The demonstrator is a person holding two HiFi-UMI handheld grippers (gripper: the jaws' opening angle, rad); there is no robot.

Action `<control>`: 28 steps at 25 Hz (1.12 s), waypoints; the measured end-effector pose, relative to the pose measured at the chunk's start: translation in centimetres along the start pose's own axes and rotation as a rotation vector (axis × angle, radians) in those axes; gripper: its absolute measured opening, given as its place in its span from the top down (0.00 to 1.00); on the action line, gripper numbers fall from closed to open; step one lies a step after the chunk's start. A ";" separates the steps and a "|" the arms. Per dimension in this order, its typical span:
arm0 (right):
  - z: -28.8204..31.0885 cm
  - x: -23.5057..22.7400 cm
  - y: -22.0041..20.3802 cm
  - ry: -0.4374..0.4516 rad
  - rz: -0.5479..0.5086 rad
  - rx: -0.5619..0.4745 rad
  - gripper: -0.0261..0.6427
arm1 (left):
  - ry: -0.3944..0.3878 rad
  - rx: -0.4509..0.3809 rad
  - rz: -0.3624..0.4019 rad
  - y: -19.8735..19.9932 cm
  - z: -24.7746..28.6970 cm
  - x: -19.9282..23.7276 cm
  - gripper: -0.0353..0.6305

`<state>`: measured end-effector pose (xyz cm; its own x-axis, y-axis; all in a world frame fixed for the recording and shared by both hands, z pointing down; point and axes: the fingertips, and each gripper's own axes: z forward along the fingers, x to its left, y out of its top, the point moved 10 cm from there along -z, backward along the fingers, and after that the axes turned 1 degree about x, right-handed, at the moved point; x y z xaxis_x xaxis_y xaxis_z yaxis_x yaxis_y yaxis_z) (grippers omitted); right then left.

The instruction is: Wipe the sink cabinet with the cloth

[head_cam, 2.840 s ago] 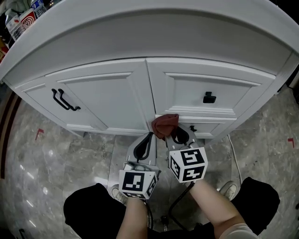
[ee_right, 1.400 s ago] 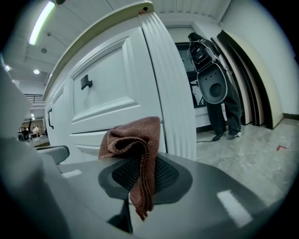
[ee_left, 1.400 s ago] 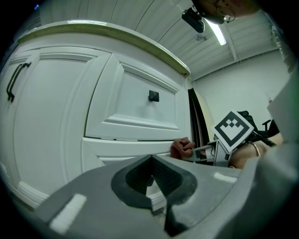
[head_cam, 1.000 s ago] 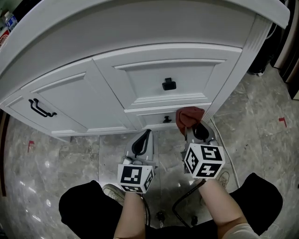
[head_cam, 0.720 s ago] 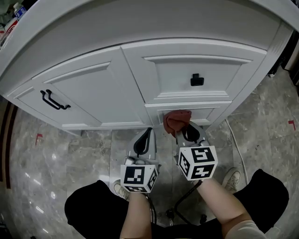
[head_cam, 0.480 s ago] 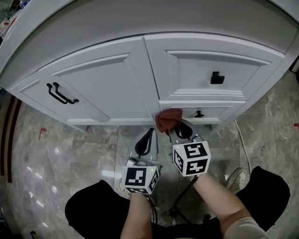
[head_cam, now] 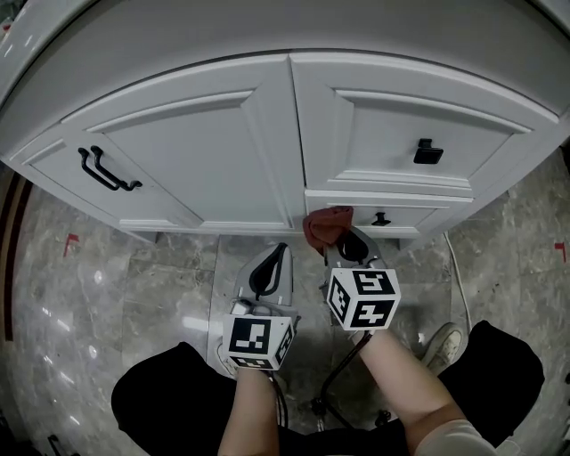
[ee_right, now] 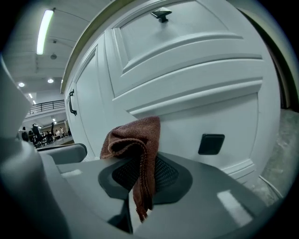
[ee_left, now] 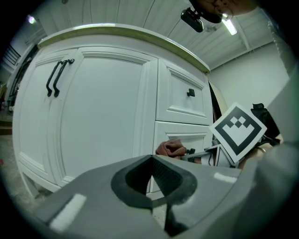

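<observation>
Cloth is bunching against the sink cabinet's lower drawer; I am clamping it in my right gripper, while my left gripper is hanging closed, empty, just left.

Floor: grey marble-look tiles, glossy, w/ light glare. Red tape mark at L, another red mark far R. Ceiling: white slatted panels, tube light lit. Bkgd hall: strip light, round spotlights, railing.
</observation>
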<state>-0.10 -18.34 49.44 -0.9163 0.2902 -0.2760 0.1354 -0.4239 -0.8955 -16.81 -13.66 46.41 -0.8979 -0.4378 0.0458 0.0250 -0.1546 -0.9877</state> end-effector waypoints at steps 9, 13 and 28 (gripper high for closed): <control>-0.5 -3.1 -0.1 -0.067 0.077 -0.002 0.83 | -0.064 0.025 0.041 -0.2 1.4 -2.2 0.95; -0.9 -4.0 -0.5 -0.096 0.133 0.005 0.83 | -0.072 0.024 0.039 -0.1 1.8 -2.6 0.95; -6.0 -7.8 0.5 -0.182 0.112 0.001 0.83 | -0.194 -0.040 0.025 1.3 3.9 -7.1 0.95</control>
<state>9.37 -15.64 49.01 -0.9486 0.0817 -0.3059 0.2397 -0.4457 -0.8625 -8.72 -14.21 45.36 -0.7956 -0.6041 0.0457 0.0248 -0.1079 -0.9938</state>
